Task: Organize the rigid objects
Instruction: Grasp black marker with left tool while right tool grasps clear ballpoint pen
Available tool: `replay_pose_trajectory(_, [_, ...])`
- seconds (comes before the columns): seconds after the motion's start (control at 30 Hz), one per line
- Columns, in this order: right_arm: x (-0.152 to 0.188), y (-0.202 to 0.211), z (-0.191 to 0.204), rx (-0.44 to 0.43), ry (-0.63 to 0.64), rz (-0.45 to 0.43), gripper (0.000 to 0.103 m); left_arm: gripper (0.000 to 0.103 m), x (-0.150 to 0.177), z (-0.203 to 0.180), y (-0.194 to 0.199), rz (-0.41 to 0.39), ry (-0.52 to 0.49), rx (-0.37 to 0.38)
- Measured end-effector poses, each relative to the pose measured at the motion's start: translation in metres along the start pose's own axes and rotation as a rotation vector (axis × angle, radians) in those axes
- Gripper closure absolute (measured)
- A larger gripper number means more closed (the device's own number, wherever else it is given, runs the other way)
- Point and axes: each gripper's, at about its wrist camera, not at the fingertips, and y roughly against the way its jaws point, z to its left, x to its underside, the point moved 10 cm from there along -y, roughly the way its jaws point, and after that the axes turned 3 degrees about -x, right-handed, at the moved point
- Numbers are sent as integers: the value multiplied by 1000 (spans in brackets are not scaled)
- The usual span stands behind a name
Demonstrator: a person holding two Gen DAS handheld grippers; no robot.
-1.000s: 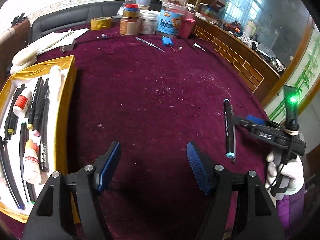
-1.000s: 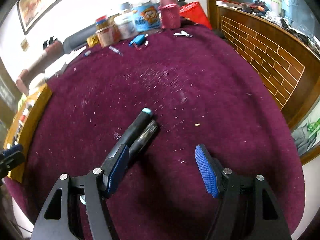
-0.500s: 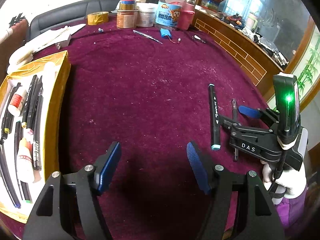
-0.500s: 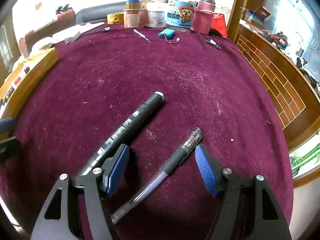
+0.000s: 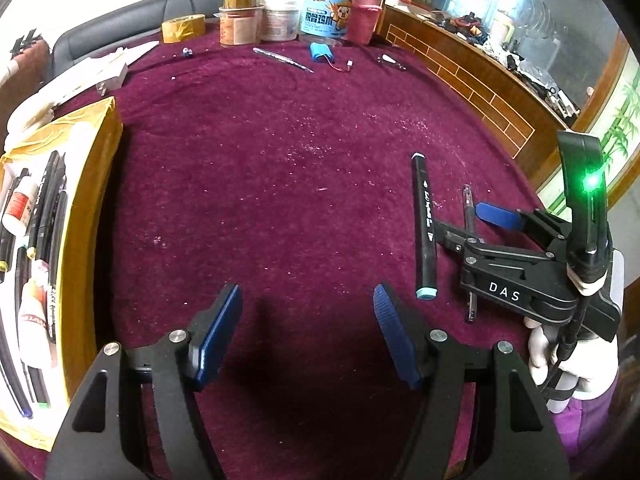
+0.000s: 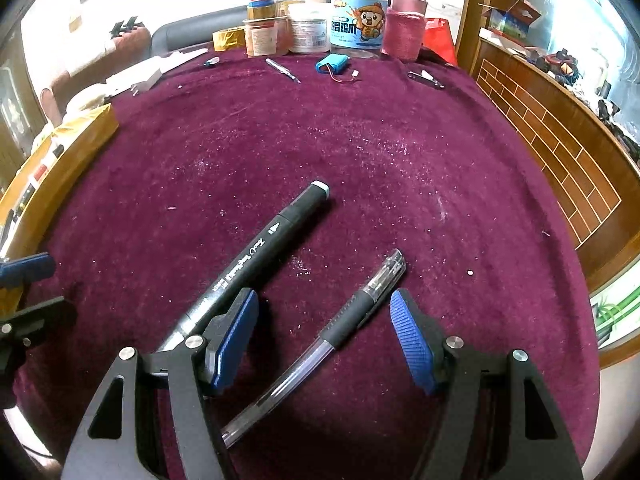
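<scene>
Right now, line by line:

Right gripper: my right gripper (image 6: 324, 340) hangs low over the maroon tablecloth (image 6: 360, 152) with its blue pads spread wide; nothing is clamped between them.

Clear pen: the clear pen (image 6: 320, 344) lies on the cloth in the gap between my right pads, running diagonally, its dark rubber grip about midway between them. Whether either pad touches it I cannot tell.

Black marker: the black marker (image 6: 260, 256) lies just beside the pen, outside my right gripper's left-hand finger, which hides its near end. Its pale-capped far end points up and to the right; in the left wrist view the marker (image 5: 424, 232) shows a teal cap at its near end.

Left gripper: my left gripper (image 5: 308, 340) is open just as wide and holds nothing; only bare cloth lies between its pads.

Gloved hand: in the left wrist view a white-gloved hand (image 5: 572, 364) grips the right tool's handle, a green light glowing on top.

Yellow tray: the yellow tray (image 5: 86, 200) sits at the cloth's left edge, well apart from the pen and marker, holding dark pens and small white bottles laid side by side.

Far edge: jars, a roll of tape (image 5: 183, 28) and a blue battery pack (image 5: 323, 52) stand along the back.
</scene>
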Motion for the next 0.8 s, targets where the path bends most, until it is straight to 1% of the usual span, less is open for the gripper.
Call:
replay_pose_trajectory(0.4, [0, -1, 0, -10, -8, 4, 39, 36, 0, -9, -8, 20, -16, 2])
replay_pose_trajectory(0.47, [0, 0, 1, -12, 12, 6, 40, 36, -3, -11, -9, 18, -18, 5])
replay_pose_trajectory(0.5, [1, 1, 2, -19, 28, 6, 42, 36, -5, -13, -9, 15, -20, 9])
replay_pose_trajectory(0.57, [2, 4, -1, -31, 44, -1, 63, 36, -9, -17, -8, 5, -27, 17])
replay_pose_trajectory(0.63, [3, 6, -11, -39, 33, 1, 73, 36, -14, -21, -10, -2, -34, 23])
replay_pose_trajectory(0.67, [4, 7, -15, -63, 19, 5, 78, 36, -17, -25, -13, -4, -40, 30])
replay_pose_trajectory(0.73, [6, 9, -24, -60, -3, 9, 86, 36, -22, -33, -18, -3, -50, 43])
replay_pose_trajectory(0.8, [7, 11, -32, -72, -28, 13, 88, 36, -28, -47, -25, -4, -74, 65])
